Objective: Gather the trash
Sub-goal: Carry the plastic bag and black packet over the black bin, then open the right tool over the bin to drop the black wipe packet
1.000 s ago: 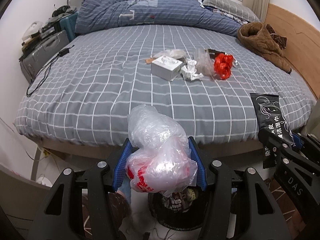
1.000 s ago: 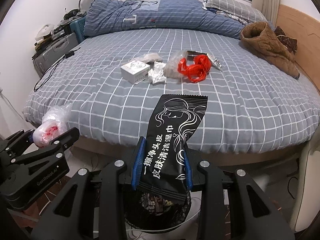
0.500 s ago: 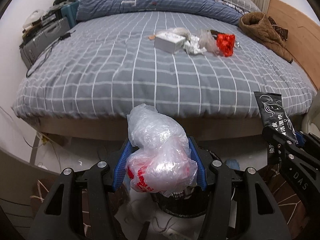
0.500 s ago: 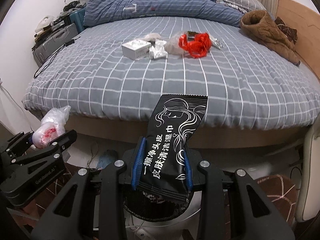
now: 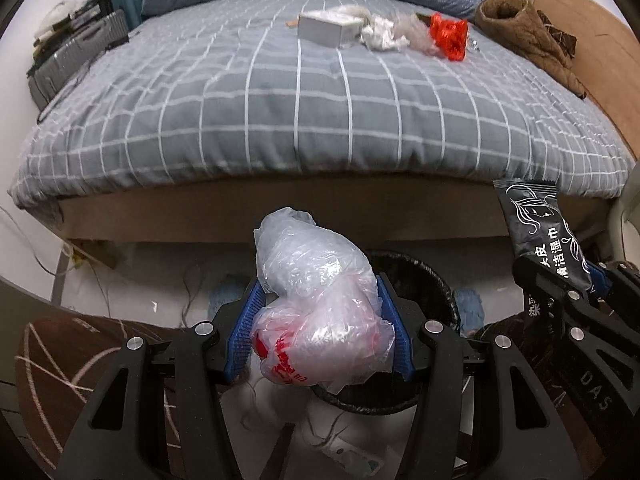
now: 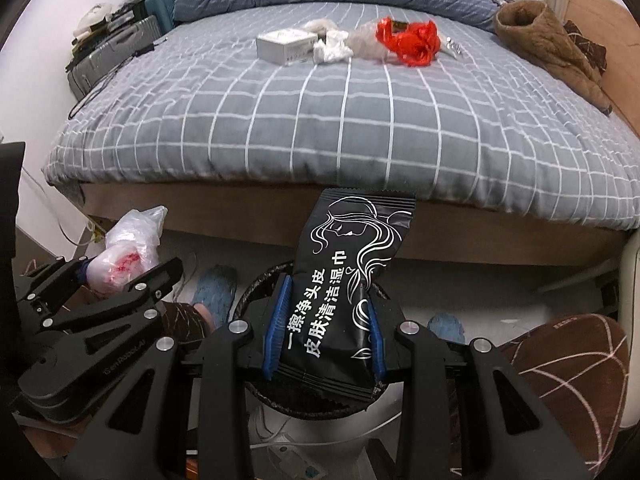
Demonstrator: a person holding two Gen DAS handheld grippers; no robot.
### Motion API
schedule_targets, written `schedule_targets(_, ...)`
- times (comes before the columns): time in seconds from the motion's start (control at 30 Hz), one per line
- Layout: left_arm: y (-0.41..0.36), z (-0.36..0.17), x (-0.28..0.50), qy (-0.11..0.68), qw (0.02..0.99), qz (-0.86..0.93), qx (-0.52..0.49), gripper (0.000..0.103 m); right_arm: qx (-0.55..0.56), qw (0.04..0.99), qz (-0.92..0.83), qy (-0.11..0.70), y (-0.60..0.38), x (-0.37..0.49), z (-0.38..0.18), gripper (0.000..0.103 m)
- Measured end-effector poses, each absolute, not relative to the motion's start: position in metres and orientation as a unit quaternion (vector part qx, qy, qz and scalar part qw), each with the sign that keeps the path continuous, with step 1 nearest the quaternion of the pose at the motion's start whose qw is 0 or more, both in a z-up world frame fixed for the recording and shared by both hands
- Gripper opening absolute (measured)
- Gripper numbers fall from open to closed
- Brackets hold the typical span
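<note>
The left tool (image 5: 318,332) clamps a crumpled plastic bag (image 5: 316,312) and the right tool (image 6: 326,332) a black wipes packet (image 6: 344,292) above the bin (image 5: 424,280), neither dropped yet, while a box (image 6: 286,46), tissue (image 6: 332,50) and red wrapper (image 6: 412,42) remain on the bed (image 6: 320,120).

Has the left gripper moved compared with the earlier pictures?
Yes. The left gripper has come down: the bed edge now sits higher in its view, and the bin shows.

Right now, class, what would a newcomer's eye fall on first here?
The left tool grips a crumpled clear plastic bag and the right tool a black wet-wipe packet, both above a black trash bin. Beyond, a red wrapper glares on the grey checked bed.
</note>
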State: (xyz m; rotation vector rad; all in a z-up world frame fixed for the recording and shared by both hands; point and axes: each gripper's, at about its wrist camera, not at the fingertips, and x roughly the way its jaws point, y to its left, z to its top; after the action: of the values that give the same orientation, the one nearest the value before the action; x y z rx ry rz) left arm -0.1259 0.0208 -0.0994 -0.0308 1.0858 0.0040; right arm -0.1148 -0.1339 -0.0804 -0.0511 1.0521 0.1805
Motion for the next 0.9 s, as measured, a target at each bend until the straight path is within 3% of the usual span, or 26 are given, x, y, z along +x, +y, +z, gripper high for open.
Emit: schedule_targets(0.9,0.057,-0.175,-0.088,0.573,0.819,0.033,-0.020,0.055,-0.038,0.789,0.104,0.605,-0.105,-0.076,-0.187,0.034)
